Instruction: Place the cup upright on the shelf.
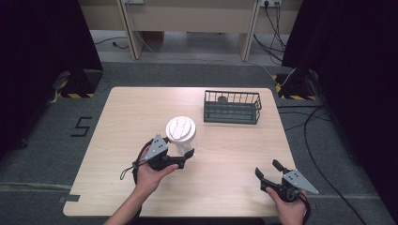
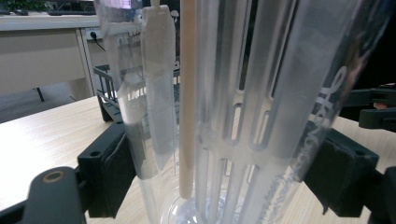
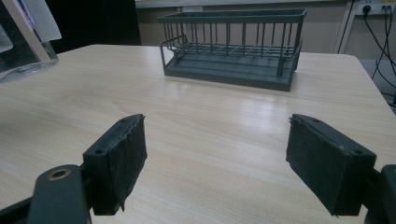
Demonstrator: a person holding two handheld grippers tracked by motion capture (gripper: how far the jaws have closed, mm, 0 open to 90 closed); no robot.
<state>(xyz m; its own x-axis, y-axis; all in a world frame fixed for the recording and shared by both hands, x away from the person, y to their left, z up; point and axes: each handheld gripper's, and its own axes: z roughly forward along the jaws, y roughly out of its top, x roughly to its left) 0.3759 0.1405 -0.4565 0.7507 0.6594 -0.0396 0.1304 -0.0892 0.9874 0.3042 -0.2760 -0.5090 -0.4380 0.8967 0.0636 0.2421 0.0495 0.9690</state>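
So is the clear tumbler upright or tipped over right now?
Upright: the clear tumbler stands on the table, white lid on top, left gripper closed around it.

Black grippers (image 1: 187,158), padded jaws, grey three-cornered plates, brass screws, trailing black cables

Your left hand-held gripper (image 2: 219,172) presses matt black pads, soft-looking with a fine rough grain, against a clear, glossy plastic jug (image 2: 243,107) with a smooth white plastic lid (image 1: 180,128). Your right hand-held gripper (image 3: 224,161) shows the same 2 matt pads, frayed at the edges. The counter (image 3: 210,116) is pale wood-grain with a soft sheen. The rack (image 3: 233,46) is matt dark grey wire.
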